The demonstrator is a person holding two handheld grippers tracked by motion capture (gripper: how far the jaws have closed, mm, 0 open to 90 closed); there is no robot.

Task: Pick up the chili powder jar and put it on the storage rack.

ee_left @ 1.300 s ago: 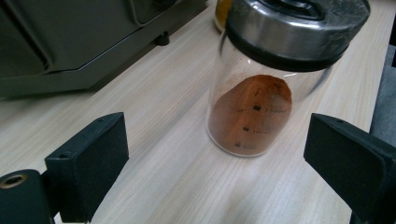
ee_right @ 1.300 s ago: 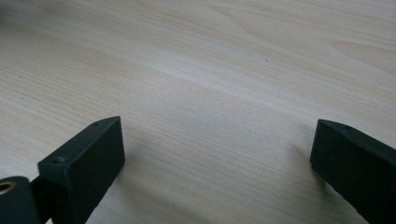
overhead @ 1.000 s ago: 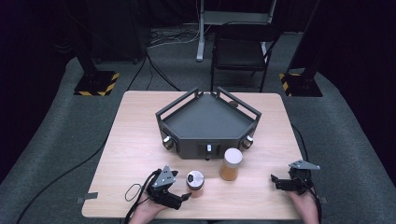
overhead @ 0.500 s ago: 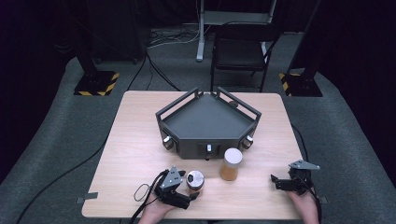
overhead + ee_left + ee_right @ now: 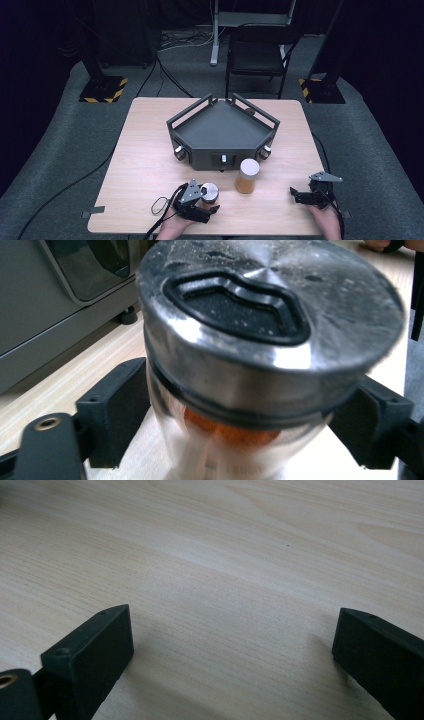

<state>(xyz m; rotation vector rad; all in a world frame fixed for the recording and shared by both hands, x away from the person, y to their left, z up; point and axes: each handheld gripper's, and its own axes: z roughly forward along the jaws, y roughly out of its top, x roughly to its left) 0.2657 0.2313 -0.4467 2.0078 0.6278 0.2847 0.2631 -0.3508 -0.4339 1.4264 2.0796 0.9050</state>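
The light wooden bench [image 5: 145, 165] stood on grey carpet [image 5: 60, 150] in a dark room. The left gripper [image 5: 196, 202] had just been closing its jaws around a silver-lidded jar [image 5: 270, 330]. The right gripper [image 5: 311, 192] gaped wide, holding nothing.

We take this for a lab or recording studio; black curtains [image 5: 45, 75], grey carpet [image 5: 60, 150], hazard-striped stand bases [image 5: 104, 90], floor cables [image 5: 65, 185], lone worktop [image 5: 145, 150].

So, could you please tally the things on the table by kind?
Jars: 2, metal-lidded jar and tan-lidded jar
Trays: 1, dark tray
Total: 3
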